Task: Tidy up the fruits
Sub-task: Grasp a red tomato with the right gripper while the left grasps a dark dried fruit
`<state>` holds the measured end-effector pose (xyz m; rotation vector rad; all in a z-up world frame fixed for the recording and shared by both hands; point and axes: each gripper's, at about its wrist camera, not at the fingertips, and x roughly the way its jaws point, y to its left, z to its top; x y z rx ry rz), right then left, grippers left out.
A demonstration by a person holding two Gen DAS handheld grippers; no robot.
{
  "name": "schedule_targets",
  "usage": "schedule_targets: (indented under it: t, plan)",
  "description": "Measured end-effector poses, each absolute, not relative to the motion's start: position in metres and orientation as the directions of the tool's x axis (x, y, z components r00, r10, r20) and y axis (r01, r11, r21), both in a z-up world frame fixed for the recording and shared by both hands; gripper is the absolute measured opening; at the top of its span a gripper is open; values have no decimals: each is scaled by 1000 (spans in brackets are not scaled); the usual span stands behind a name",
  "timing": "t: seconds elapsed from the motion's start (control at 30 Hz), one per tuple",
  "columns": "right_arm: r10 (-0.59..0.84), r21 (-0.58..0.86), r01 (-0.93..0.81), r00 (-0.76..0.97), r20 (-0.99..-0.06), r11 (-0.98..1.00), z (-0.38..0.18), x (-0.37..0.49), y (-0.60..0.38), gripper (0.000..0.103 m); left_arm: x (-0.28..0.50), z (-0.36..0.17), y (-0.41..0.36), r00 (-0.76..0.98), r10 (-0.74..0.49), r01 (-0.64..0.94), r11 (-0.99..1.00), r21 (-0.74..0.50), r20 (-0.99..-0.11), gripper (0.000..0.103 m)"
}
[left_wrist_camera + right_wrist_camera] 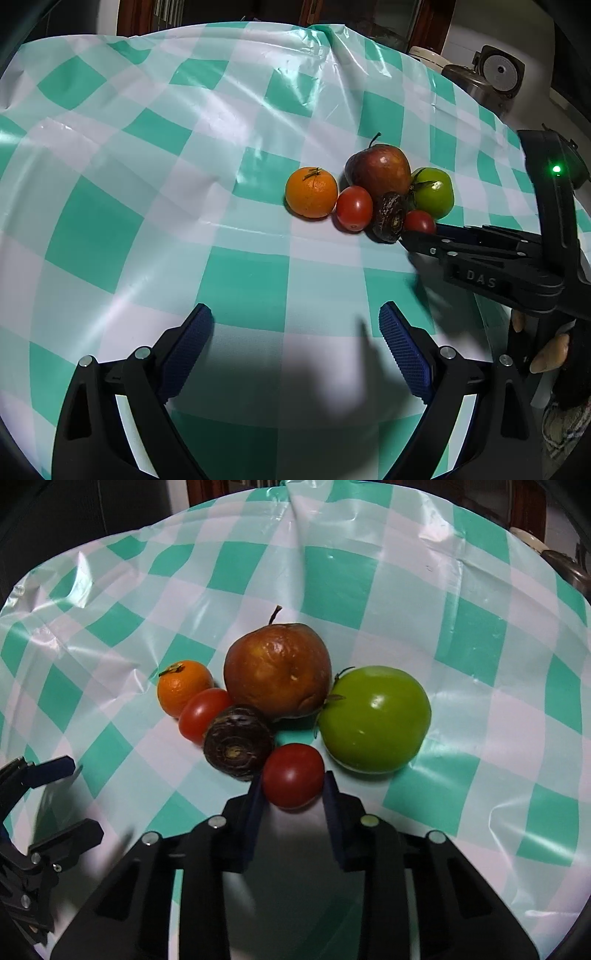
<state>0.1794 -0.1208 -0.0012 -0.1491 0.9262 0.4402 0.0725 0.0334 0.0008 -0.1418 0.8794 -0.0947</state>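
Green-and-white checked plastic covers the table point(155, 206), glossy and creased, and all the fruit sits bunched on it. Reading the cluster from the left: the orange point(183, 686), a red tomato point(201, 713) touching it, the dark wrinkled fruit point(238, 741) in front of the bruised apple point(277, 670), then the small red tomato point(293, 775) nearest me, and the green tomato point(375, 719) on the far right.

My left gripper point(295, 354) hangs spread wide over bare cloth, grasping nothing, well short of the pile. My right gripper point(293, 794) has its pads on either side of the small red tomato; they look to be at its skin or just off it, and I cannot tell whether I am truly pressing yet.

I judge the step in hand to be taking this tomato out of the bunch. To do it well I should close gently, since the skin is smooth and the flesh soft, and lift straight up before pulling away, because the dark fruit sits just beside my left pad and could roll if nudged.

For room, the cloth to the left and near side lies open. The table's far edge drops off behind the apple, and clutter stands past the right edge, so I would carry leftward.
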Motion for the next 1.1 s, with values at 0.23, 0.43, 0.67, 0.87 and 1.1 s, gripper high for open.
schedule_targets:
  t: [0.23,0.43,0.67,0.87,1.1]
  plan:
    - [284,120,-303,587,-758,945,10,112,-178,32,87,2,-7,591,-211,124,978,-170,-778,86]
    - [315,194,-256,623,-716,947,15,73,-217,32,135,-4,-57,588,-109,48,994,-100,-802,67]
    - [358,238,-269,643,-677,933,17,69,-221,32,161,-9,-87,592,38,-45,999,14,-805,49]
    - [388,286,-263,657,-647,921,18,64,-231,32,137,-4,-72,620,-42,-39,996,-84,-784,38]
    - [407,306,-269,643,-649,913,17,67,-231,32,56,10,-43,663,-70,24,997,-72,-745,38]
